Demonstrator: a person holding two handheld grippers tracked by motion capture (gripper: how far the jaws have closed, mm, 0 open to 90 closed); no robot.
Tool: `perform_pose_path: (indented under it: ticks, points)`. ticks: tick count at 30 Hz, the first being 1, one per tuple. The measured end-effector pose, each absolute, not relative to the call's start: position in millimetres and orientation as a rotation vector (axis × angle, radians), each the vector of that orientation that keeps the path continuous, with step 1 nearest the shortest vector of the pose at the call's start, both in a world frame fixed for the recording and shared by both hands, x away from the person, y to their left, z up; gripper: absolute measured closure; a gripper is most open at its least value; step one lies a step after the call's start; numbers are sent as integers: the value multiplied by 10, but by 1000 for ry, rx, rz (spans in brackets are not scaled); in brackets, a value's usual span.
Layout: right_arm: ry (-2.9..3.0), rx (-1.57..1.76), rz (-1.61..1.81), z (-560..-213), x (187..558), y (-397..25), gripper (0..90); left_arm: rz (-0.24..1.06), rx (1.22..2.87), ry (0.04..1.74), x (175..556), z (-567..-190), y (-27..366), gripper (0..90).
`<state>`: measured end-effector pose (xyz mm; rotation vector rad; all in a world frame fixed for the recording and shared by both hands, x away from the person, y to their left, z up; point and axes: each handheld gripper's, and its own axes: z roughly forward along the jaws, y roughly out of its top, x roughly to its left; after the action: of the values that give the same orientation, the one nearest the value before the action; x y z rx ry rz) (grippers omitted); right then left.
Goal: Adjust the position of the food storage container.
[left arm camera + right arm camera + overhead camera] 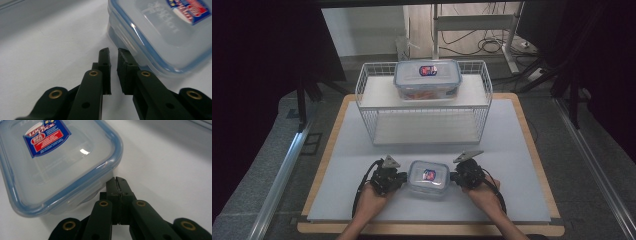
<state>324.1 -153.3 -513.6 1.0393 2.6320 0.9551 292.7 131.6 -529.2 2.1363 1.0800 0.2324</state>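
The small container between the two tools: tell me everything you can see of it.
The small container is a clear plastic box with rounded corners. Its blue-rimmed lid is on and carries a red-and-blue label. It sits flat on the white mat near the front edge. The left tool and right tool flank its short ends; contact is unclear.

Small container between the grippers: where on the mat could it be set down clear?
Bare mat lies right of the wire rack, and left of it too. Crowded: front centre, where left gripper and right gripper flank the small container.
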Motion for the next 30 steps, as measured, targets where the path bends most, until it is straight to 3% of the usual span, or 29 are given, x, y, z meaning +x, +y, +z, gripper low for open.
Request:
perform_pose_path:
  ticks: [11,17,21,25,30]
  points:
    - [2618,1038,944,-5145,3269,-1519,899,167,2158,1065,2764,-5259,1286,855]
    - [2592,1025,952,-5102,3258,-1576,880,209,2138,1068,2763,-5213,1360,773]
    - [2543,1045,975,-5011,3187,-1757,799,330,2133,1052,2660,-5120,1471,631]
    - [2518,1036,998,-4967,3100,-1948,641,418,2129,1029,2564,-5065,1583,457]
    - [2499,1010,1045,-4931,2987,-2027,430,432,2077,995,2470,-5031,1685,254]
